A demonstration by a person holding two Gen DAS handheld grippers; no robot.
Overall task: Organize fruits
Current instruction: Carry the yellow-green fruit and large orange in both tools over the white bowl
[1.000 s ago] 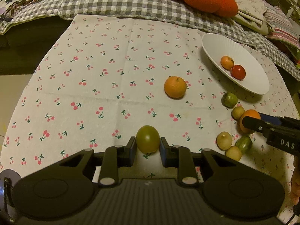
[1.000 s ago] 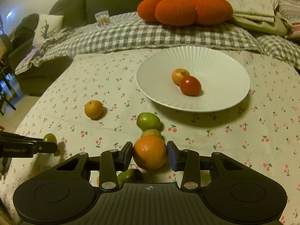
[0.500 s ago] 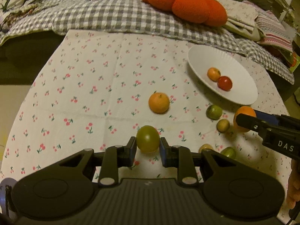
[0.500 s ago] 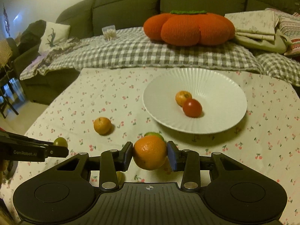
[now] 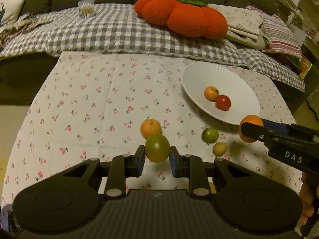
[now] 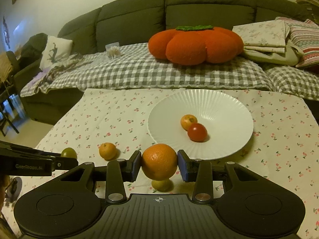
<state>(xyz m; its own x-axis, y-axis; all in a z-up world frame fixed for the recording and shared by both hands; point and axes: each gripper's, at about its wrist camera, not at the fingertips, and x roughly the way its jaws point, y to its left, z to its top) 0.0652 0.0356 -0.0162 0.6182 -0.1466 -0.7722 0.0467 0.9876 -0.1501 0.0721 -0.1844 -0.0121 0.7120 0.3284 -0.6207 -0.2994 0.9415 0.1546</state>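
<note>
My left gripper point(image 5: 157, 160) is shut on a green tomato point(image 5: 157, 147) and holds it above the cherry-print tablecloth point(image 5: 89, 109). My right gripper point(image 6: 159, 165) is shut on a large orange point(image 6: 159, 161), lifted just before the white plate point(image 6: 223, 103); it also shows in the left wrist view point(image 5: 250, 128). The plate point(image 5: 199, 75) holds a small orange fruit point(image 6: 188, 121) and a red tomato point(image 6: 197, 132). On the cloth lie a mandarin point(image 5: 150, 127), a green lime point(image 5: 210, 135) and a small yellow fruit point(image 5: 219, 148).
A sofa with a grey checked blanket point(image 6: 139, 69) runs behind the table. An orange pumpkin cushion point(image 6: 195, 44) and folded linens point(image 6: 265, 37) lie on it. The table's left edge drops to the floor point(image 5: 12, 117).
Both grippers have risen, each with its fruit lifted off the cloth. The plate now sits lower and nearer in the right wrist view.
</note>
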